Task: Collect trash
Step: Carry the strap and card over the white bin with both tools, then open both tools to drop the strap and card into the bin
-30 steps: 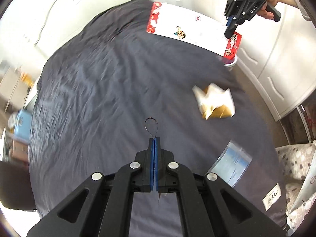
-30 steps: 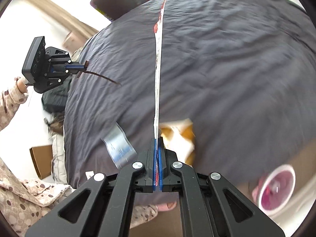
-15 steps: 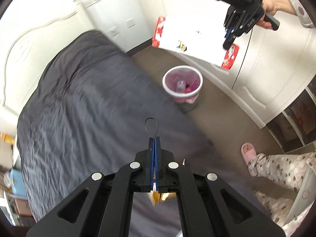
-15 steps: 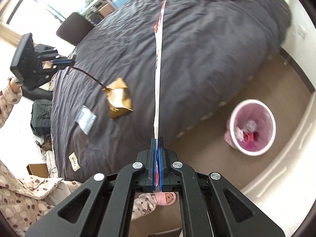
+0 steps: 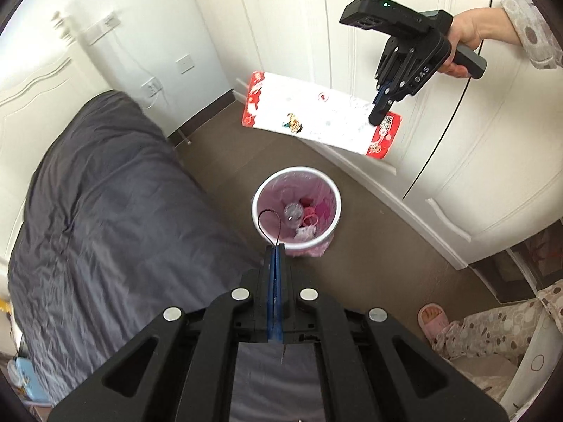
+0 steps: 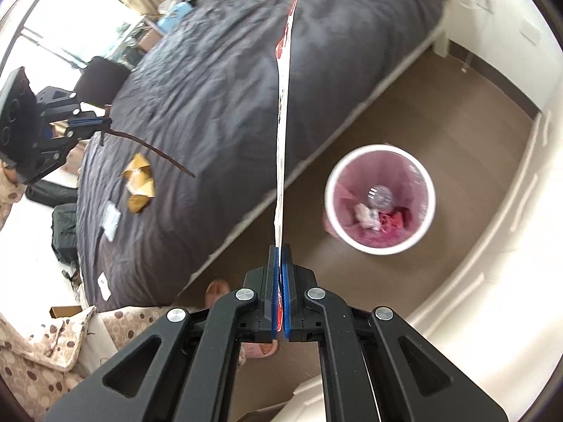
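My left gripper (image 5: 275, 246) is shut on a thin black hair tie (image 5: 268, 223), held in the air just short of the white bin with a pink liner (image 5: 337, 198). My right gripper (image 6: 280, 248) is shut on a flat white card with red ends (image 6: 283, 105), seen edge-on; in the left wrist view the card (image 5: 316, 119) hangs above and beyond the bin. In the right wrist view the bin (image 6: 427, 179) stands on the floor to the right, and the left gripper (image 6: 105, 121) holds the hair tie (image 6: 155, 151) over the bed.
A bed with a dark grey cover (image 6: 218, 81) fills the left. On it lie crumpled yellow-white paper (image 6: 139, 184) and a small clear packet (image 6: 111, 219). White wardrobe doors (image 5: 475, 161) stand behind the bin. A pink slipper (image 5: 432, 318) lies on the brown floor.
Both grippers have swung from over the bed toward the bin, carrying the hair tie and the card. The bin now lies just ahead of the left gripper.
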A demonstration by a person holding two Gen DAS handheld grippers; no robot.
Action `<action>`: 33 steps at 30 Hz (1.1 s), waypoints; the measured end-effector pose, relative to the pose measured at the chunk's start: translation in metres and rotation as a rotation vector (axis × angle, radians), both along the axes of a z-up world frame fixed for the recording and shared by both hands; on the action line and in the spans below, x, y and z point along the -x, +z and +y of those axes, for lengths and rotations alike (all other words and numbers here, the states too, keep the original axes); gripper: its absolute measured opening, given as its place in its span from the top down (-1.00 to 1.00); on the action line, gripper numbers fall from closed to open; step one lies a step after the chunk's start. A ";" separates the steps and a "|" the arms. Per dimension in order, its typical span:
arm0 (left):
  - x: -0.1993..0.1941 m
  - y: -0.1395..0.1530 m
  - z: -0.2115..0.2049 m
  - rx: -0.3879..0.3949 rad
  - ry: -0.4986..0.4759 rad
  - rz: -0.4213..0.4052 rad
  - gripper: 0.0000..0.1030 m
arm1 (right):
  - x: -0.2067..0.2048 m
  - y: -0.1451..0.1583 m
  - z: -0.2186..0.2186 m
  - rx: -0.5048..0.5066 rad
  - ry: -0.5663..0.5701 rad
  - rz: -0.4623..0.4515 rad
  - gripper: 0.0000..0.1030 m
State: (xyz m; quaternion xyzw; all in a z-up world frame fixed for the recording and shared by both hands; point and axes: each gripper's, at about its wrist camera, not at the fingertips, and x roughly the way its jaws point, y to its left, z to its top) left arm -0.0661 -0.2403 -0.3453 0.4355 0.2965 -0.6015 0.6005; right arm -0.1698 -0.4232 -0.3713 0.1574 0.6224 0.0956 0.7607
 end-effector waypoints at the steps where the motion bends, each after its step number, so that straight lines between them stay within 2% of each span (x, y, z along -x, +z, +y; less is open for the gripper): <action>1: 0.000 -0.004 -0.014 0.002 -0.018 0.005 0.99 | 0.000 -0.006 -0.013 0.003 -0.013 0.009 0.98; 8: -0.019 -0.038 -0.111 0.045 -0.147 0.083 0.99 | -0.010 -0.050 -0.074 0.024 -0.065 0.059 0.98; 13: -0.035 -0.078 -0.175 0.039 -0.211 0.127 0.99 | -0.028 -0.086 -0.102 -0.013 -0.112 0.070 0.98; 21: -0.036 -0.142 -0.209 -0.020 -0.238 0.168 0.99 | -0.051 -0.148 -0.118 -0.068 -0.105 0.108 0.97; 28: -0.032 -0.181 -0.219 -0.069 -0.219 0.186 0.98 | -0.061 -0.191 -0.118 -0.079 -0.063 0.143 0.93; 29: -0.029 -0.187 -0.220 -0.085 -0.217 0.186 0.93 | -0.063 -0.196 -0.118 -0.077 -0.059 0.146 0.91; 30: -0.030 -0.189 -0.222 -0.093 -0.216 0.184 0.76 | -0.065 -0.200 -0.117 -0.069 -0.051 0.146 0.89; 31: -0.032 -0.193 -0.224 -0.098 -0.211 0.178 0.61 | -0.067 -0.203 -0.117 -0.059 -0.046 0.150 0.80; 32: -0.031 -0.194 -0.224 -0.096 -0.202 0.173 0.08 | -0.068 -0.205 -0.116 -0.050 -0.044 0.155 0.40; 33: -0.032 -0.192 -0.223 -0.088 -0.197 0.174 -0.52 | -0.069 -0.207 -0.115 -0.043 -0.033 0.152 0.24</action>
